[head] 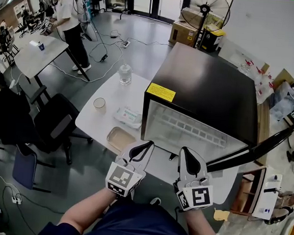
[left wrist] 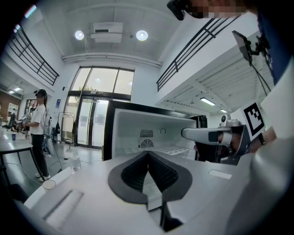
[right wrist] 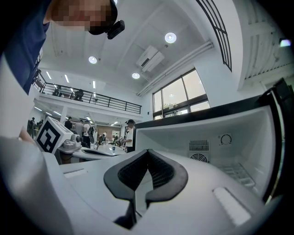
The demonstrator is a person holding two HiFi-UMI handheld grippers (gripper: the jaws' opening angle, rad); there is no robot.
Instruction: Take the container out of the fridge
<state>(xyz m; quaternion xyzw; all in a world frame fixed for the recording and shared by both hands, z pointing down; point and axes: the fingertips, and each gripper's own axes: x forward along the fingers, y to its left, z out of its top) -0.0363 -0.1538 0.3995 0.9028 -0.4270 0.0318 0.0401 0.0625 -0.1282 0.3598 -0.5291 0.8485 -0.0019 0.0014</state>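
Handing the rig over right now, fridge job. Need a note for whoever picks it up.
Left gripper: shut, empty, facing the open fridge.
Right gripper: shut, empty, beside the left one.
Fridge: on the white table, door swung open to the right. Only a wire shelf shows inside, no container.
Container: a shallow clear one sits on the table left of the fridge; neither gripper touches it.
Done: door open; if that is the container, it is out.
Left: confirm that, then probably close the door.
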